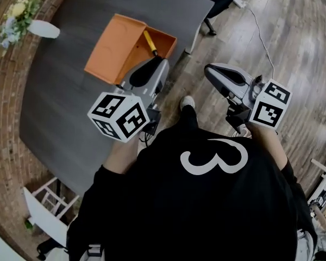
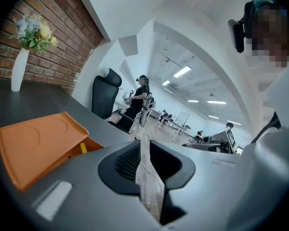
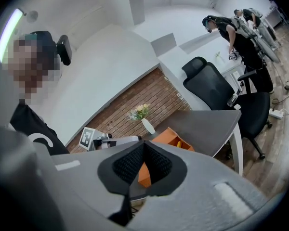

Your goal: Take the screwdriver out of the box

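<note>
Two tools were held out nearly level before the person (image 1: 206,200), one in each hand. The left tool (image 1: 150,67) pointed across the table (image 1: 60,102), its jaws a narrow slit apart and empty. The right tool (image 1: 211,73) hung over the floor (image 1: 271,48) right of the table, tips together on nothing. Beyond the left tool lay one open orange box (image 1: 114,50) with one yellow-handled screwdriver (image 1: 150,42) inside. One white vase (image 1: 43,29) stood far left.

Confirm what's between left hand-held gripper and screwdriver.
Head view: only the orange box rim separates the left hand-held gripper from the screwdriver; nothing else.
</note>
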Demonstrator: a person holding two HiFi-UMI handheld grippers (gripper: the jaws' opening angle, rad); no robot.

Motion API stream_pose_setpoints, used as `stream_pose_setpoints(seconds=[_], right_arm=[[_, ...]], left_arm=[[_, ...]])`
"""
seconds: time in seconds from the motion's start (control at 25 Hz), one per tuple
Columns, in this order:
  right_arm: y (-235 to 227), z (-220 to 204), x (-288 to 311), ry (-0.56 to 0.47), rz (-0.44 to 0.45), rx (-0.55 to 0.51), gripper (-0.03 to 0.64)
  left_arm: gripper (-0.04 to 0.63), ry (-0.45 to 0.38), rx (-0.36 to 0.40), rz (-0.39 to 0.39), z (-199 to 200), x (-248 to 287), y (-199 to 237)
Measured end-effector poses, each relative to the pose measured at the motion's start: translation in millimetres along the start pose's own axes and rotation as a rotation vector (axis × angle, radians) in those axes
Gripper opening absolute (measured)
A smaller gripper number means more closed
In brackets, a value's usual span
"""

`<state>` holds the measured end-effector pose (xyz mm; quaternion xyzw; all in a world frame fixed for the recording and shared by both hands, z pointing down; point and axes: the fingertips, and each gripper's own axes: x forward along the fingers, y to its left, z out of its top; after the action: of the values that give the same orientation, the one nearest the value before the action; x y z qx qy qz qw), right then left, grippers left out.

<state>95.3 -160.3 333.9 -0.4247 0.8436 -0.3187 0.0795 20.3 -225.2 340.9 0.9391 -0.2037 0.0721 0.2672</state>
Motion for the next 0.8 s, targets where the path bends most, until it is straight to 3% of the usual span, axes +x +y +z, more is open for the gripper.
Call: stream_pose_setpoints(seconds=[0.12, 0.28, 0.56, 0.8], right_arm=[[-34.4, -4.7, 8.4, -0.004, 0.017, 0.018, 0.002], [-68.3, -5.8, 25.6, 0.026, 0.049, 0.041, 0.002], [-94.5, 3.4, 49.9, 0.081, 0.095, 0.075, 0.002], [-108.8, 1.0, 62.6, 0.148, 0.163, 0.116, 0.002]], left_arm=[[0.084, 0.031, 0.025, 0.048, -13.8, 24.5, 22.7], [0.112, 0.082, 0.001, 0.147, -34.9, 48.4, 63.0], [0.149, 0.188, -0.059, 0.313, -58.3, 66.5, 117.3], [0.166, 0.260, -0.084, 0.419, -80.5, 79.8, 133.7]])
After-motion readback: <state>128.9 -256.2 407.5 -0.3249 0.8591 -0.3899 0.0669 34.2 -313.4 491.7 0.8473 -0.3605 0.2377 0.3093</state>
